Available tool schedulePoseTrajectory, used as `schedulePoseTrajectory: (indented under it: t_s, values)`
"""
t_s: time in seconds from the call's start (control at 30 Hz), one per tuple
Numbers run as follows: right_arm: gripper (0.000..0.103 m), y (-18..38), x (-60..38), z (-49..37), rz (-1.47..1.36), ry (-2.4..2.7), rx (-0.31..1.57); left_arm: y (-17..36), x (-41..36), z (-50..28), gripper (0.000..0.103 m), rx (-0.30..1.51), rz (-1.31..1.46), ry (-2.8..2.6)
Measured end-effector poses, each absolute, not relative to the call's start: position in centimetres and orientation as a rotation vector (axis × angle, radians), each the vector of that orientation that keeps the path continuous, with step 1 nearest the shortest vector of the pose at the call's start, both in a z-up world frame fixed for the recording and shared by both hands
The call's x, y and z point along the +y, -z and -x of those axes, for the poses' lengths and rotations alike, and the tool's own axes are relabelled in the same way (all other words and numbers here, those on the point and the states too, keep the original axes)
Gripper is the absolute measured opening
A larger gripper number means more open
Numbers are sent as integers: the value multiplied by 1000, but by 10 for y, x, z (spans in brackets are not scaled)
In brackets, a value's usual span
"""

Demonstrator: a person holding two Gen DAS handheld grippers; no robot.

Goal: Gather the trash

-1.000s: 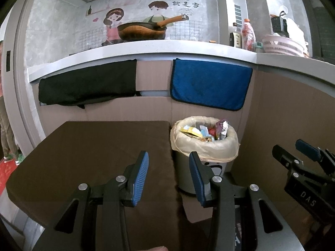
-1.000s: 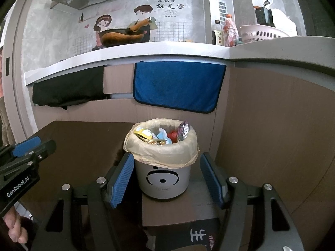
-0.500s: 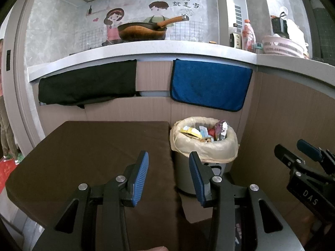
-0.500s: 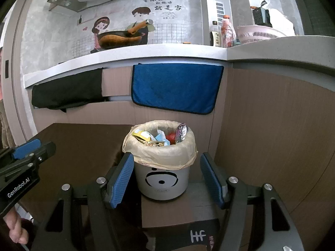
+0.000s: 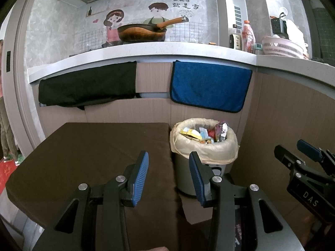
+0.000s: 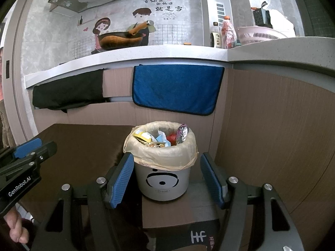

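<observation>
Two low wrist views facing the counter (image 5: 146, 50), sharing the nearby bin (image 6: 163, 179), right one closer.

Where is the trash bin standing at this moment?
In both views the trash bin stands on the floor, right of the brown table and below the blue towel.

far: grey tiled wall (image 5: 52, 31), cartoon couple decal (image 5: 136, 21) | white counter (image 5: 146, 50) | wood-grain panels (image 6: 272, 125) right | near-left: brown tabletop (image 5: 94, 146)

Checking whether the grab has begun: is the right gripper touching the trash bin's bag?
Apart. In the right wrist view the right gripper has its jaws open, either side of the trash bin, short of the bag.
</observation>
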State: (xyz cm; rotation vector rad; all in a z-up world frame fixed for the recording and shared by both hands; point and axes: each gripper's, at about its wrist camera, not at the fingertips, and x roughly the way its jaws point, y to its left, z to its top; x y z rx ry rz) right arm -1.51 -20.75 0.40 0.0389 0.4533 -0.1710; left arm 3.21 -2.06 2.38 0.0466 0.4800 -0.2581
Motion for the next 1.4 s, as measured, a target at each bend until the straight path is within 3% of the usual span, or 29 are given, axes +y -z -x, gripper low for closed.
schedulePoseTrajectory:
  t_s: [1.4]
  values:
    - [65, -5, -206, 16, -40, 171, 451, -23, -32, -30, 42, 474, -54, 275]
